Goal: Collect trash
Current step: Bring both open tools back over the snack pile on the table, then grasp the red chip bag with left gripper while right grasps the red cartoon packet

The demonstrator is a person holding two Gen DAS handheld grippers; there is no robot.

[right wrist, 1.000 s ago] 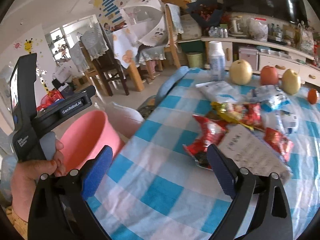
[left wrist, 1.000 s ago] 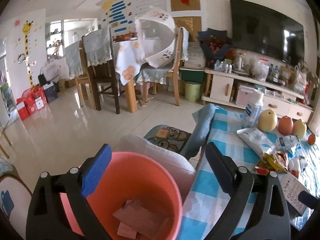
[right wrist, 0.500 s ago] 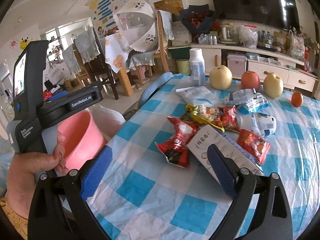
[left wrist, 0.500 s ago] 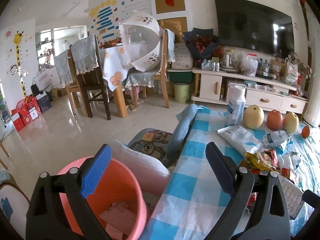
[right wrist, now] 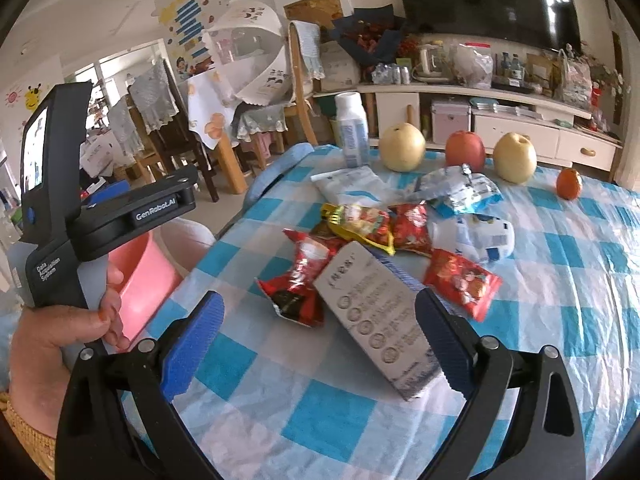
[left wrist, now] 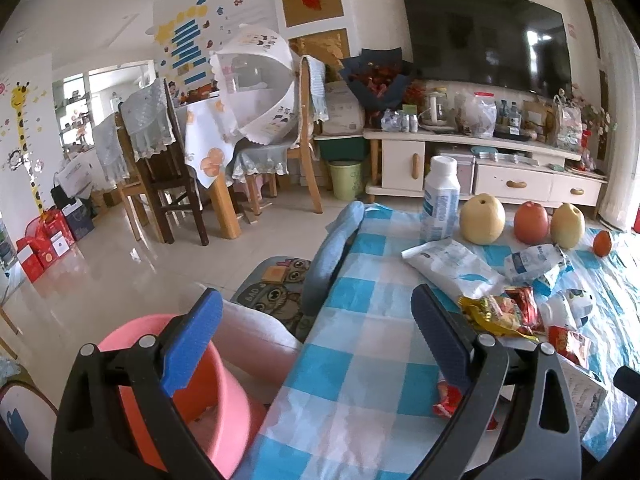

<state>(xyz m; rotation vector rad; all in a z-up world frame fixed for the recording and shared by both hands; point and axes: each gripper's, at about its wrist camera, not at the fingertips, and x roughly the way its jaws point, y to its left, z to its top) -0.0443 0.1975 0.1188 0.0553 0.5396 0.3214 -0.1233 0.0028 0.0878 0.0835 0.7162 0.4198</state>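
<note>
Left wrist view: left gripper [left wrist: 316,340] spread wide, nothing held, poised over the near edge of the blue-checked tablecloth [left wrist: 352,364]. Pink bin [left wrist: 216,404] low behind the left finger [left wrist: 192,340], beside the table's edge, with paper scraps dimly visible inside. Just past the right finger, a yellow and red snack wrapper [left wrist: 500,312]; farther ahead, a white pouch [left wrist: 452,264], a white bottle [left wrist: 440,200] and a row of fruit [left wrist: 482,220].

Right wrist view: right gripper [right wrist: 320,332] likewise wide apart and empty, hanging above the cloth. Straight ahead between the fingers, a grey flat box [right wrist: 380,320] lying slantwise, its near end close to the right finger [right wrist: 444,344]. Touching its far-left side, a red torn wrapper [right wrist: 300,284]; beyond, a heap of red, yellow and blue-white wrappers [right wrist: 404,220]. Off to the left, a hand [right wrist: 60,336] gripping the other tool's handle, pink bin directly behind it.
</note>
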